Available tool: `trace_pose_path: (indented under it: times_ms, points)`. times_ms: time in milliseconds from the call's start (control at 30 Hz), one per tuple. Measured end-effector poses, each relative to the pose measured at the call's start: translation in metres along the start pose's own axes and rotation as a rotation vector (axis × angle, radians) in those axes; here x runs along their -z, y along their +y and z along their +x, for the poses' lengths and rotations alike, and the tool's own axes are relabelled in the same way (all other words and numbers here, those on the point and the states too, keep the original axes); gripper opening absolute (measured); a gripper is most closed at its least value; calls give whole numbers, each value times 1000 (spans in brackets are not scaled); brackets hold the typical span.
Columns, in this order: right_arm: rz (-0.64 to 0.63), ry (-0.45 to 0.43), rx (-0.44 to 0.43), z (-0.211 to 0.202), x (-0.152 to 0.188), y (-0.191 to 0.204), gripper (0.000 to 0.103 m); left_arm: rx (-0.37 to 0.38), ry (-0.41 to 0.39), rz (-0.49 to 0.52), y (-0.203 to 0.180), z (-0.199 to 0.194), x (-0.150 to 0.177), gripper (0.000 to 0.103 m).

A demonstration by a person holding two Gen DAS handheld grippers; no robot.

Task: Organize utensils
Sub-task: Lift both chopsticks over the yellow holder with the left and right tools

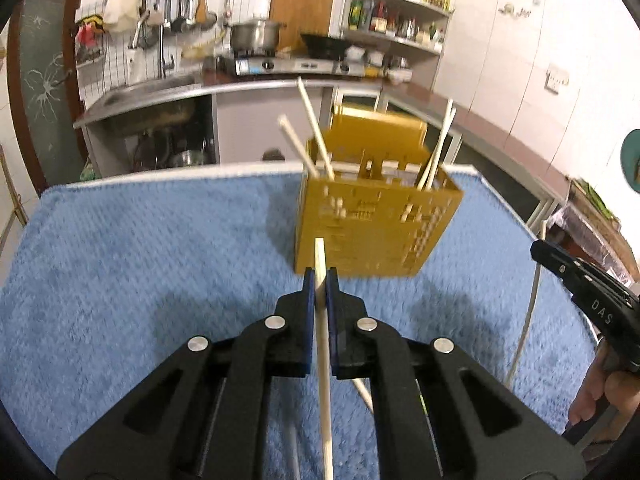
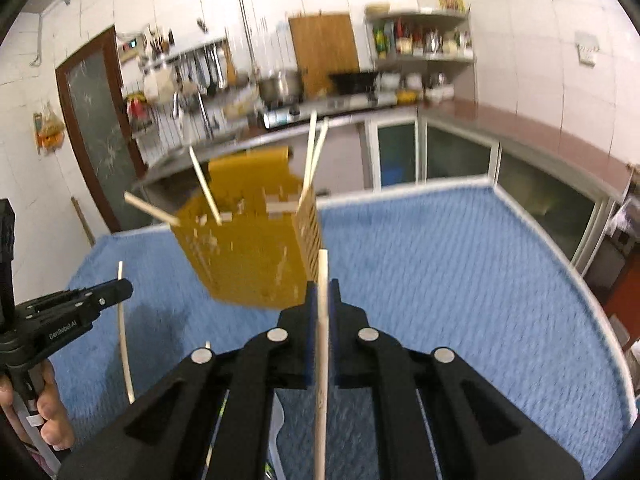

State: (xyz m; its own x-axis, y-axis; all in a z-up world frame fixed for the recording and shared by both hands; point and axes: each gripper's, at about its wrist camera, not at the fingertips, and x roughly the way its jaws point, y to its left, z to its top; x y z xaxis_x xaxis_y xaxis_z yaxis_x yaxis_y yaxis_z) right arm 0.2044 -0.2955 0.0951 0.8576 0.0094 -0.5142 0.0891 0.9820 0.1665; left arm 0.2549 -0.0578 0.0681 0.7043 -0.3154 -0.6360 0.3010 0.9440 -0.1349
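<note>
The left tongs (image 1: 320, 280) clench one pale wooden chopstick (image 1: 323, 360); the right tongs (image 2: 323, 292) clench another pale wooden chopstick (image 2: 322, 360). Just ahead, a perforated yellow plastic utensil holder (image 1: 376, 224) stands on the blue towel-covered bench (image 1: 140, 260), with several more chopsticks (image 1: 316, 136) leaning inside it.

A: Any lettering you can read?
B: "DAS" in pale capitals on the black body of the right gripper (image 1: 538, 250), off to the right of the left one's jaws.
A: And the other?
B: "GenRobot.AI" on the left gripper (image 2: 126, 288), left of the right jaws.
</note>
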Motion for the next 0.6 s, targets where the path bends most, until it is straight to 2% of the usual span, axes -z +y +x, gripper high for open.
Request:
trace_pose_path:
  times_ms: [367, 600]
  points:
    - [12, -161, 2, -14, -36, -3, 6, 24, -142, 12, -6, -16, -37, 4]
    - [25, -276, -15, -24, -81, 6, 6, 53, -228, 44, -17, -33, -78, 4]
